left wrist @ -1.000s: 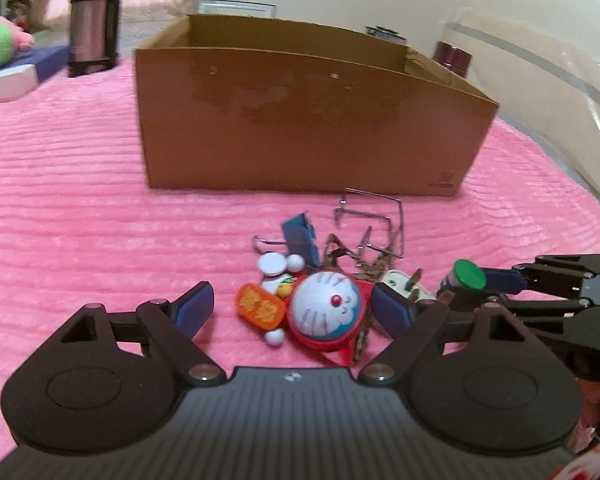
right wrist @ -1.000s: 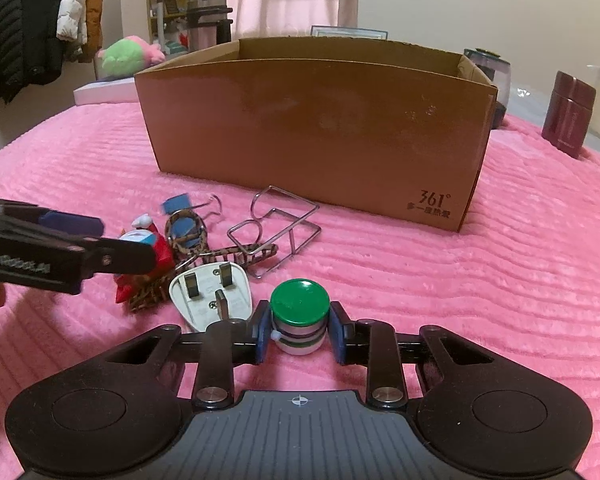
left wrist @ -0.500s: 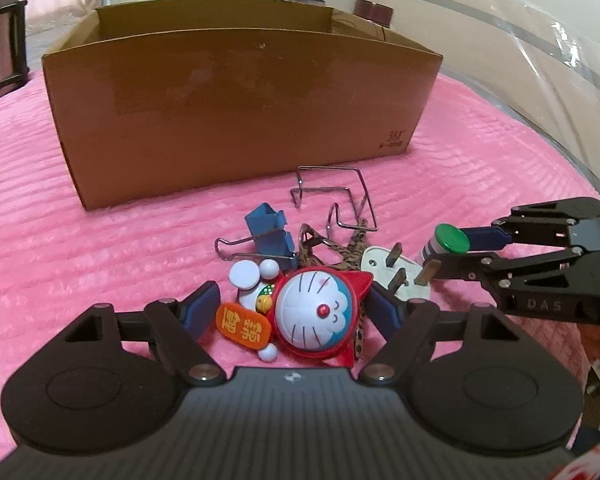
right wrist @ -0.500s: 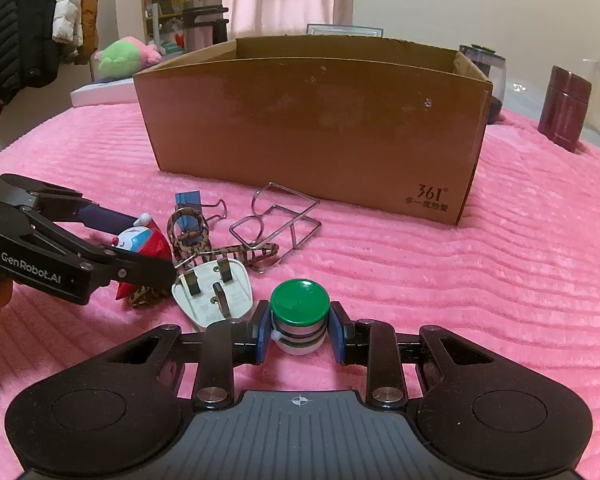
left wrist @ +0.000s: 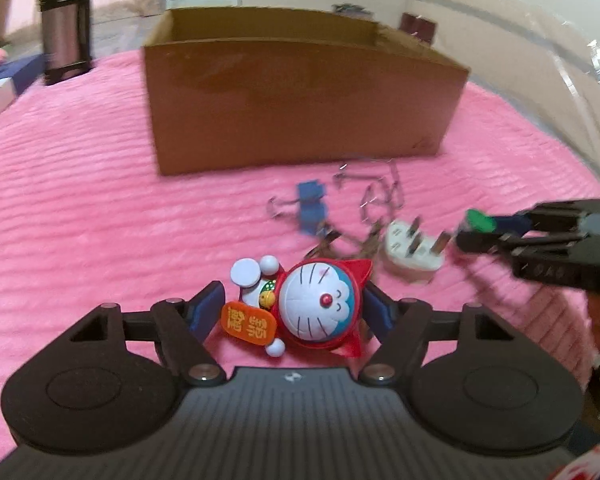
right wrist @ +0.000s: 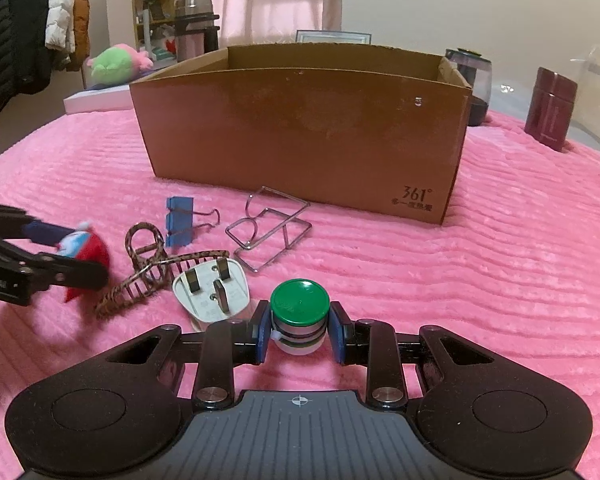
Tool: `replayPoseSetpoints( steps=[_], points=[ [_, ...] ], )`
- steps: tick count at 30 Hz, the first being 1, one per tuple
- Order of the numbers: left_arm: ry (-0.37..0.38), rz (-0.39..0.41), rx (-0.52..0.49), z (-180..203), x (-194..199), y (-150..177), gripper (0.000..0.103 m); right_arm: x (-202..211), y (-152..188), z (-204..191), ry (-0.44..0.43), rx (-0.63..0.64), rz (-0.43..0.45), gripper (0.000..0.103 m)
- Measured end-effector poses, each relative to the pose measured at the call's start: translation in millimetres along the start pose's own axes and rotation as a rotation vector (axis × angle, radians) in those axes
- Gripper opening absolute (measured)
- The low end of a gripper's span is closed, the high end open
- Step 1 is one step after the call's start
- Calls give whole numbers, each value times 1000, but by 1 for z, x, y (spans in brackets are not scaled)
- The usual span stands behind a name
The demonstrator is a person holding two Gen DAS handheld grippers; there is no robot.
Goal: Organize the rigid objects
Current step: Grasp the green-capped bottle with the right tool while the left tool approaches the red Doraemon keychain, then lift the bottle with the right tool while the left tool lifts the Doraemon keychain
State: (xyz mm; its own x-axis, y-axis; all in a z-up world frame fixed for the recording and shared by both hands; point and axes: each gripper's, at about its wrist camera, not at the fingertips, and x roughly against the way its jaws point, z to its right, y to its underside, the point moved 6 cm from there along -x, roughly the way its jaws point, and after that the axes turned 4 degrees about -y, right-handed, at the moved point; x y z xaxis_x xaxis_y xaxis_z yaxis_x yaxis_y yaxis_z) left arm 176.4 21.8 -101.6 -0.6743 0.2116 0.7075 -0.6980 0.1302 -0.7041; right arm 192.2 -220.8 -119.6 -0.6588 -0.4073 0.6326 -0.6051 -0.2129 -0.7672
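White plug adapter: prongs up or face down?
Prongs up. The white plug adapter lies on its back on the pink blanket, three metal prongs pointing upward, just left of the green-capped bottle.

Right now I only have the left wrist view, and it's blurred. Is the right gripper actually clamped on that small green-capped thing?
Observer: Yes. In the right wrist view the right gripper is shut on a small white jar with a green cap, with both blue pads against its sides.
Operator: What's the brown tangle beside the white plug?
Observer: A leopard-patterned plastic hair claw, lying on the pink blanket and touching the white three-pin plug.
Operator: Can you read the smudge on the box front?
Observer: The brown cardboard box has "361°" printed at the lower right corner of its front wall, with smaller characters beneath that I can't read.
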Motion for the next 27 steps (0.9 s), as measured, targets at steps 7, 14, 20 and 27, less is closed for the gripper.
replayPoseSetpoints(
  steps=[7,14,20,27],
  points=[
    [16,-14,-15,-4,-1,7,70,3,5,-5,-2,-5,-5,27],
    [77,-20,-54,-6,-7,6,69,5,7,-7,2,-10,-8,27],
    [81,-39,-39,-6,-7,7,69,7,7,-7,4,-12,-7,27],
    [24,-14,58,-14,9,11,68,15,2,-9,4,-15,12,27]
  ],
)
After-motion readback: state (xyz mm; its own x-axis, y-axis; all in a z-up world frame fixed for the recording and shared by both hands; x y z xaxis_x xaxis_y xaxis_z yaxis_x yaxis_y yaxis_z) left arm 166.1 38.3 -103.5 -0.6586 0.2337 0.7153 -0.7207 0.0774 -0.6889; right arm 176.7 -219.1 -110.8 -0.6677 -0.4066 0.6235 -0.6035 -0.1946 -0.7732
